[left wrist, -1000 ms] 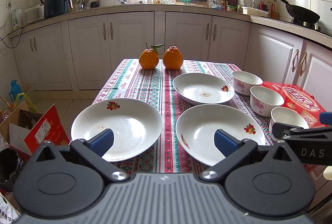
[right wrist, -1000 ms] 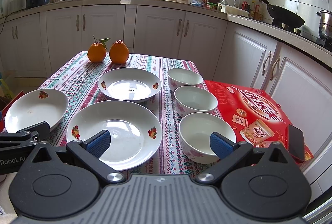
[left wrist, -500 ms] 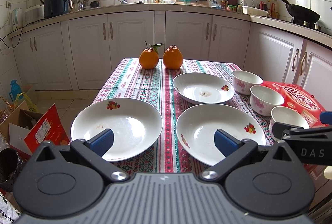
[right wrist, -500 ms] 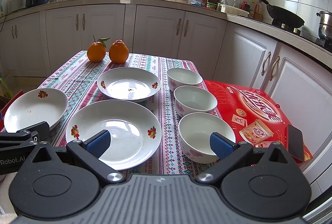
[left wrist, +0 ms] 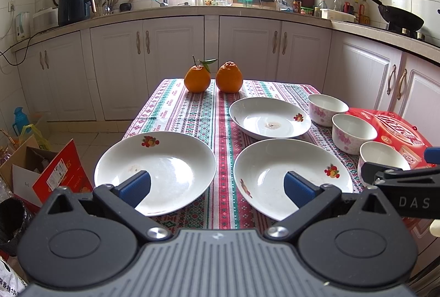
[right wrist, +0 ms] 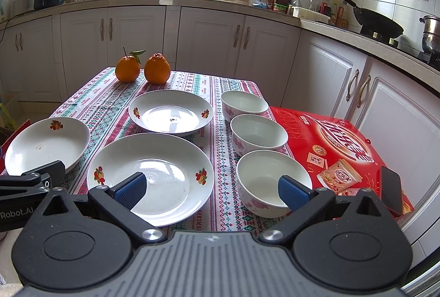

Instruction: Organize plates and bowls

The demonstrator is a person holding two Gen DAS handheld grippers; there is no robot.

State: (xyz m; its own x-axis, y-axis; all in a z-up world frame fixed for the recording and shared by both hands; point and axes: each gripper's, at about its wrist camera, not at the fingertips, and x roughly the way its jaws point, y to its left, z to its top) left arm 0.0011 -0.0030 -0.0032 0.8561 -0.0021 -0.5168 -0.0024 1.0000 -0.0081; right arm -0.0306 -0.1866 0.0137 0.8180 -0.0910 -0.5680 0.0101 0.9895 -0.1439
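Almost nothing has changed over the last second: the right wrist view has crept slightly left, while every dish sits where it was, so sorting has not begun. The left gripper (left wrist: 217,185) and right gripper (right wrist: 211,188) both hover released, jaws spread, holding nothing, above the table's near edge. Three white shallow plates with fruit decals lie on the striped patterned tablecloth (left wrist: 220,118): one at the near-left corner (left wrist: 155,172), one near centre (right wrist: 150,174), one behind it (right wrist: 170,111). Three white bowls with pink flowers (right wrist: 258,132) line the right edge, all empty, beside a red printed box (right wrist: 338,137). Two oranges (left wrist: 213,77) stand at the far edge.
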